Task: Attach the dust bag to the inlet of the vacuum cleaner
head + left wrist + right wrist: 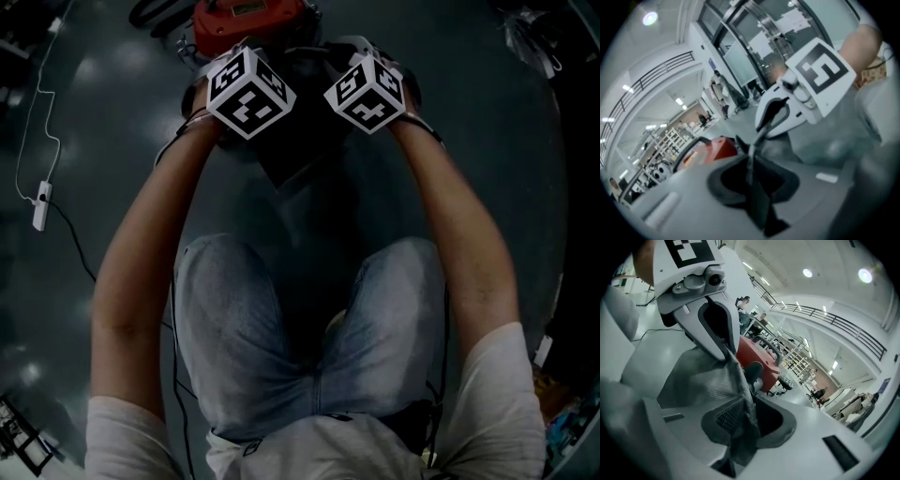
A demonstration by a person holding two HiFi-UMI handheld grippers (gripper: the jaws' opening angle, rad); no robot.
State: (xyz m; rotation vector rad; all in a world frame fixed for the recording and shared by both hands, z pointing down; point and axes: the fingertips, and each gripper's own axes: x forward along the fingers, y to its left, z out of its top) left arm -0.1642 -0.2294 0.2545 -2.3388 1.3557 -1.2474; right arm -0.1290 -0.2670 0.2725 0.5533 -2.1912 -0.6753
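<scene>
Positioning step: left gripper [751, 159], right gripper [745, 404] both clamped on dust bag [701, 380] near vacuum cleaner [759, 357]; next, likely bag mouth onto inlet.

The person wears faded blue jeans [272, 328] and a white short-sleeved shirt [511, 394]. Thin dark cables [174, 366] run beside the left leg. The left gripper [751, 157] and right gripper [740, 394] have pale plastic shells with dark jaw openings. Both carry white cubes [249, 92] printed with black square markers.
</scene>
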